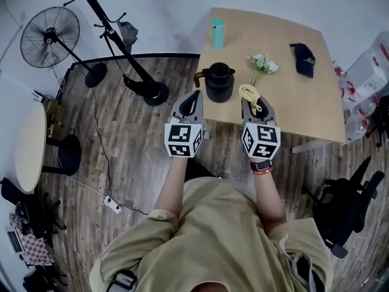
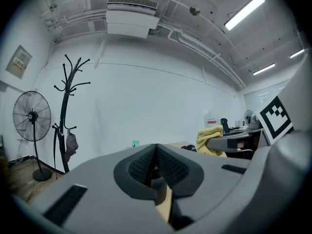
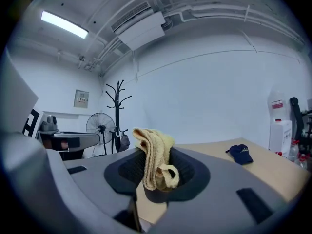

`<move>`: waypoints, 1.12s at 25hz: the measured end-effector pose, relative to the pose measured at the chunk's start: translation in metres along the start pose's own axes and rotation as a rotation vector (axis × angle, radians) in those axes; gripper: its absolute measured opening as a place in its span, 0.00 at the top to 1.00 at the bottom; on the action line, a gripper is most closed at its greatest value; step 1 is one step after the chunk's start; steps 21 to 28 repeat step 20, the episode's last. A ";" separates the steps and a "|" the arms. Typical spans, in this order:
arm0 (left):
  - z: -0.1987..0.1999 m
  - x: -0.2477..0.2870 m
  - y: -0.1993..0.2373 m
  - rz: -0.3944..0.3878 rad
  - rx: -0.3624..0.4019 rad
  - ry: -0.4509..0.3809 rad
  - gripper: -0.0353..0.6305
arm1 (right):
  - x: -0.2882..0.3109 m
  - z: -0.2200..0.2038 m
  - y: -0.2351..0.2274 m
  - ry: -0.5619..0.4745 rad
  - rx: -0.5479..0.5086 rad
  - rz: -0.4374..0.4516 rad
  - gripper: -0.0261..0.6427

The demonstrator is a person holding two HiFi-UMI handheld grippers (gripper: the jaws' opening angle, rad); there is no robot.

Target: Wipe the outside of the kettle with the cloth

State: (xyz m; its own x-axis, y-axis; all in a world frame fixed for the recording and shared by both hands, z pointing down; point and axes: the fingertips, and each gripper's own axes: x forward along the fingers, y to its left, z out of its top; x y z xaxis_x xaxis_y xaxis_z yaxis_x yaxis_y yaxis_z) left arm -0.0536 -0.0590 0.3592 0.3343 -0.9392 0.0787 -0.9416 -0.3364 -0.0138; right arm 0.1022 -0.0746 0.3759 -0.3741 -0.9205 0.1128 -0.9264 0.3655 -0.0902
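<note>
Head view: kettle (image 1: 219, 84) seemingly lidded (contents unseen); right gripper (image 1: 253, 104) clamps cloth (image 1: 247, 92).

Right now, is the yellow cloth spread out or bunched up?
Bunched up: the yellow cloth is a folded wad, pinched in the jaws of the right gripper.

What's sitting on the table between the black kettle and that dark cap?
A small bunch of white flowers lies between the kettle and the cap, as the head view shows.
</note>
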 end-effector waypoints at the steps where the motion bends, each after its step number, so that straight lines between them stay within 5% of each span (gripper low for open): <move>1: -0.001 -0.003 0.000 0.004 0.003 0.001 0.91 | -0.002 -0.001 0.003 0.004 0.007 0.008 0.76; 28: -0.026 -0.066 -0.026 0.045 -0.016 0.014 0.91 | -0.051 -0.040 0.034 0.083 0.054 0.104 0.76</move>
